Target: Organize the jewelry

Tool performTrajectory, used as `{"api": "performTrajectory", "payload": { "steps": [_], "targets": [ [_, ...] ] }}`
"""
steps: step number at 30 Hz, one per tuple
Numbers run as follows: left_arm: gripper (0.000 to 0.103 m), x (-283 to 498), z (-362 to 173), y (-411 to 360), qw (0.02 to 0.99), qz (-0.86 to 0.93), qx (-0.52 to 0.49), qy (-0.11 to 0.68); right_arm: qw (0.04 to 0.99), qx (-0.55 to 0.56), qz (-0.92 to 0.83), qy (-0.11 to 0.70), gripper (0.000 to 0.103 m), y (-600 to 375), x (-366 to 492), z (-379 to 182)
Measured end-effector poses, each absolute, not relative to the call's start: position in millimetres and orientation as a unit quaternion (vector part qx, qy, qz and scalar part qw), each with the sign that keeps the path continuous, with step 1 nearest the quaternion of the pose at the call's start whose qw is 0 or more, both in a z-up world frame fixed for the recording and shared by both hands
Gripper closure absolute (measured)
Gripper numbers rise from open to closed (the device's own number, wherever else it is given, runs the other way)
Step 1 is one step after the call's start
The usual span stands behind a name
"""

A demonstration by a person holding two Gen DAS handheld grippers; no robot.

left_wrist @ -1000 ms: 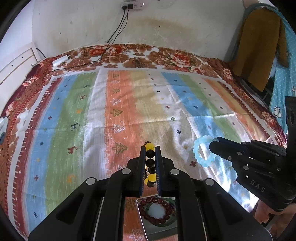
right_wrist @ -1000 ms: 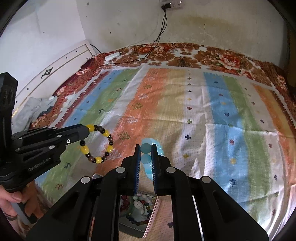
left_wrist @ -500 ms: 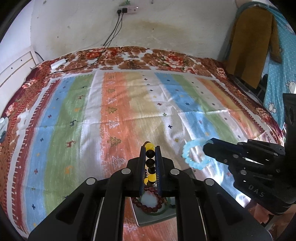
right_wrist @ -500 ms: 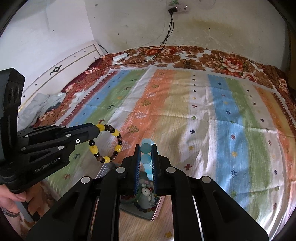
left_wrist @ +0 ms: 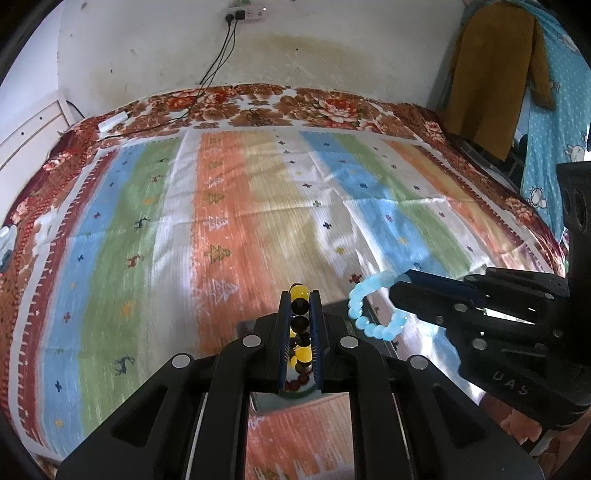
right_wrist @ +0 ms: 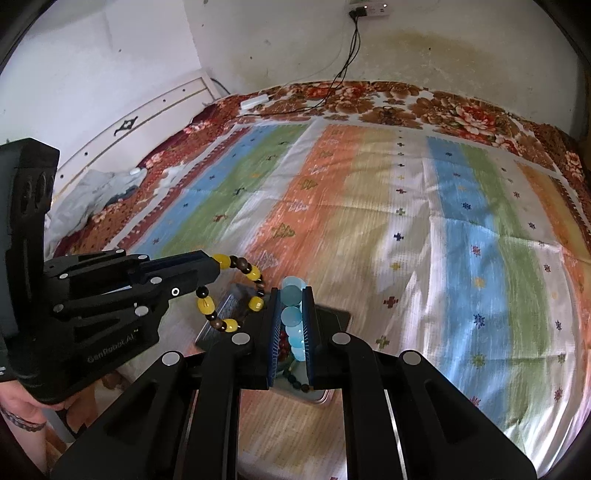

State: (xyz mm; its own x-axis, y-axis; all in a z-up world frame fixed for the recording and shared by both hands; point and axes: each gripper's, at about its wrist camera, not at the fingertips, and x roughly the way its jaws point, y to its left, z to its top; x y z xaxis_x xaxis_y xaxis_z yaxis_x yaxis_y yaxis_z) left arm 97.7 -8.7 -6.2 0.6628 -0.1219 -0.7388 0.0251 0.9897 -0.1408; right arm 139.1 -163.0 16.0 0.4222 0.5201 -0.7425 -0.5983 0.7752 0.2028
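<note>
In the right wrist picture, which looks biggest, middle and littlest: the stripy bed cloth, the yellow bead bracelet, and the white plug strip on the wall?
1. Stripy bed cloth, by far the biggest.
2. Yellow bead bracelet.
3. White plug strip, littlest, but it is far from the camera, so it may only look smaller.
</note>
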Motion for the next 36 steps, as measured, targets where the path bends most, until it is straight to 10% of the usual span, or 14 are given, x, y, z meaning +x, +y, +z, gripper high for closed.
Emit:
{"api": "performTrajectory", "payload": {
  "steps": [9, 12, 36],
  "targets": [
    [0.080, 89, -10, -13, 0.911, -0.032, -0.062, 0.405, 0.842, -0.044, 0.331, 0.424, 0.088, -163, 133, 12],
    [0.077, 85, -10, -13, 0.913, -0.024, -0.053, 0.404, 0.849, -0.031, 0.325, 0.415, 0.065, -172, 130, 16],
    [0.014, 49, -8, 2, 0.920, -0.030, -0.069, 0.385, 0.869, -0.040, 0.316, 0.379, 0.027, -200, 105, 15]
  ]
}}
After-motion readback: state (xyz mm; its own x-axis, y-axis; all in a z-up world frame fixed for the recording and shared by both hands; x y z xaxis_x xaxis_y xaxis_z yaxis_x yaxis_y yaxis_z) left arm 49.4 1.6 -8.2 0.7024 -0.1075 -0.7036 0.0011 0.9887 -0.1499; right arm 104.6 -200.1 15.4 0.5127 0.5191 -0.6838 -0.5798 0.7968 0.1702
